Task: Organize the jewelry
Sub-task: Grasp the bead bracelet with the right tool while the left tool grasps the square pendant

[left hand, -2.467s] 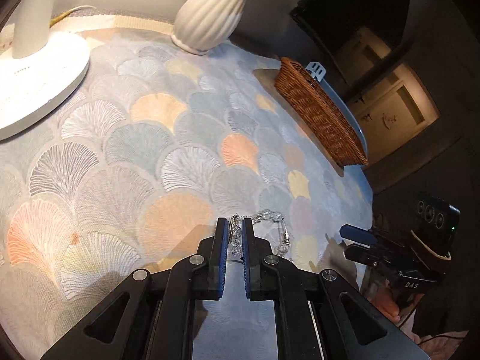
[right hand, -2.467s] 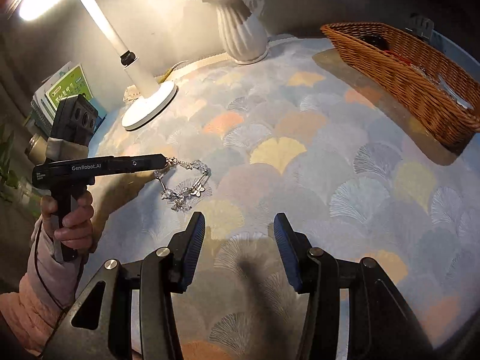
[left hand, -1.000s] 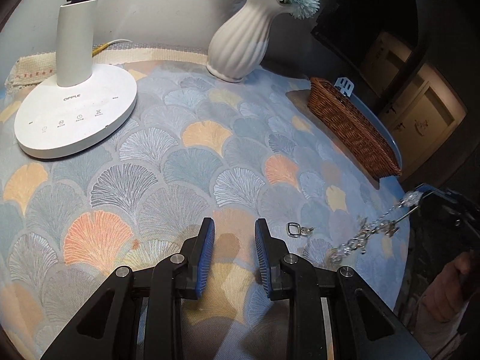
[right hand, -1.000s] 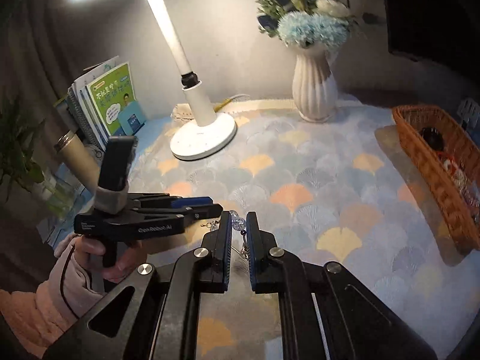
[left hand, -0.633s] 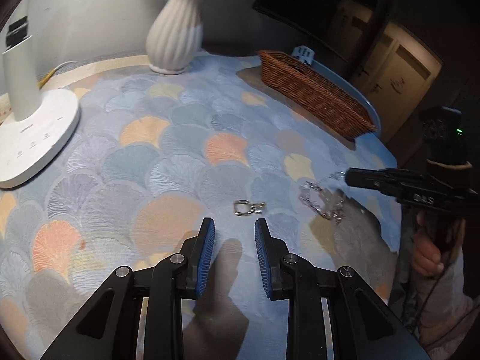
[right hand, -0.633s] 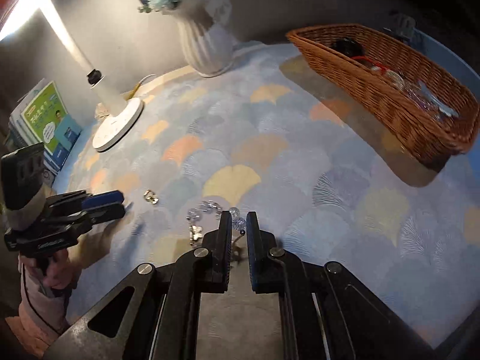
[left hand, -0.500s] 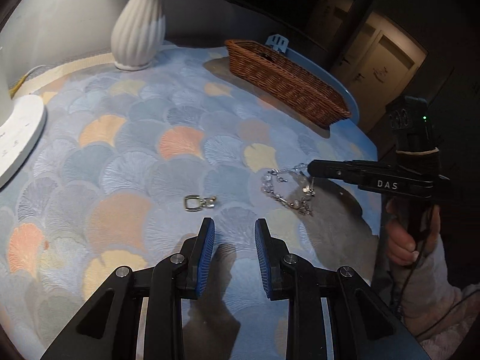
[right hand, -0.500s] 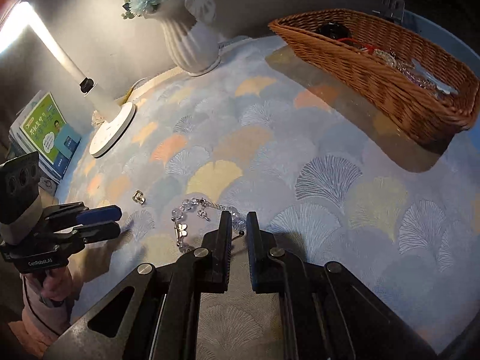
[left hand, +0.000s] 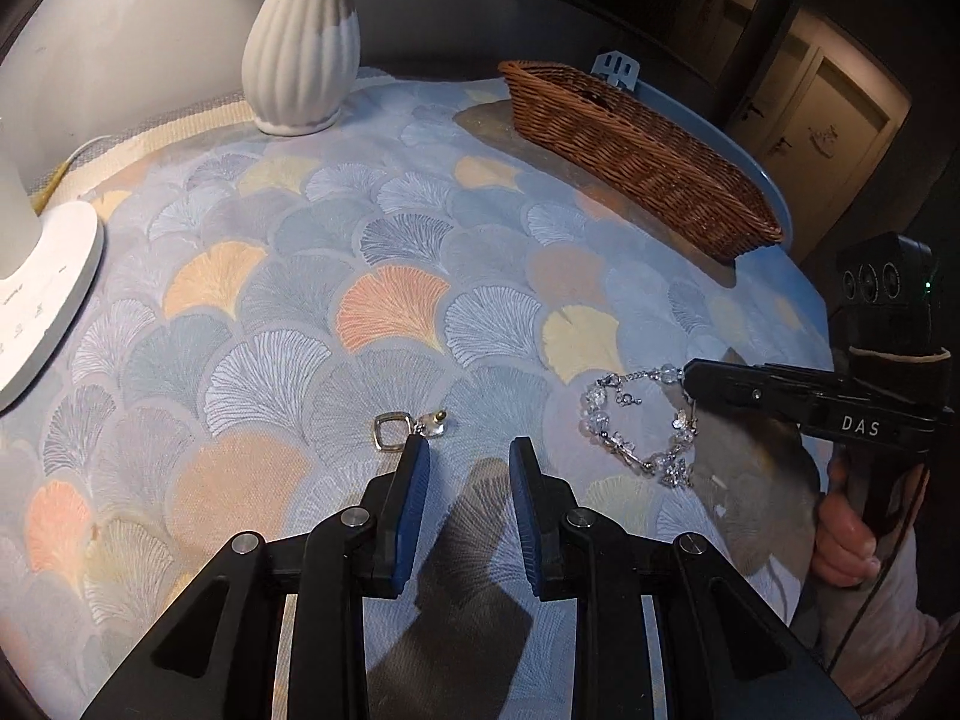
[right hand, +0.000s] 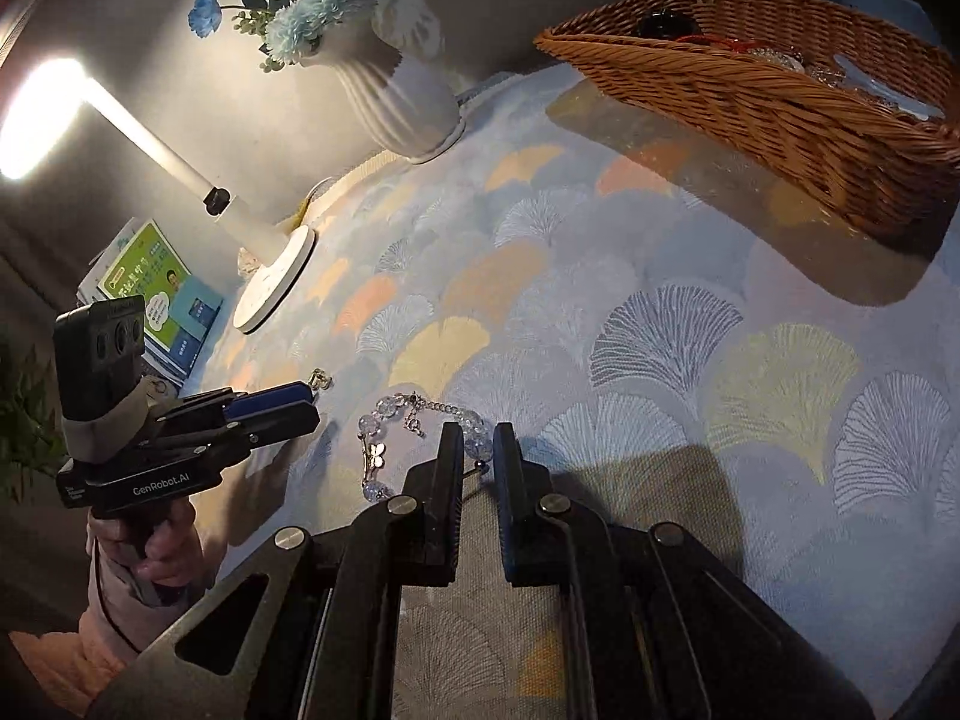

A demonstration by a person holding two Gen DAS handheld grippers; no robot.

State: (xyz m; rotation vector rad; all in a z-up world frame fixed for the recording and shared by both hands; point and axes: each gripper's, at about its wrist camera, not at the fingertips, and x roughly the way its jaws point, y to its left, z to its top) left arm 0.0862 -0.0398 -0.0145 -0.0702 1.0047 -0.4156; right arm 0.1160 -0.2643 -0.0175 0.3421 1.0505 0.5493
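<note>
A crystal bead bracelet (left hand: 636,426) lies partly on the fan-patterned cloth, and my right gripper (left hand: 689,377) is shut on one end of it. In the right wrist view a clear bead sits pinched between the jaws of the right gripper (right hand: 478,444), with the rest of the bracelet (right hand: 384,420) trailing left. A small earring (left hand: 396,429) with a square ring and a crystal lies just ahead of the left finger of my left gripper (left hand: 468,462). That gripper stands open with nothing in it. The earring (right hand: 321,381) lies at the tips of the left gripper (right hand: 309,402).
A brown wicker basket (left hand: 630,138) (right hand: 750,90) holding several jewelry pieces sits at the far right near the table edge. A white ribbed vase (left hand: 300,42) with flowers stands at the back. A white lamp base (left hand: 42,300) is at left. Books (right hand: 162,294) stand beyond the lamp.
The left gripper let go of the bracelet and the right shut on it, lifted it, then lowered it onto the cloth. The left gripper swung right toward the earring.
</note>
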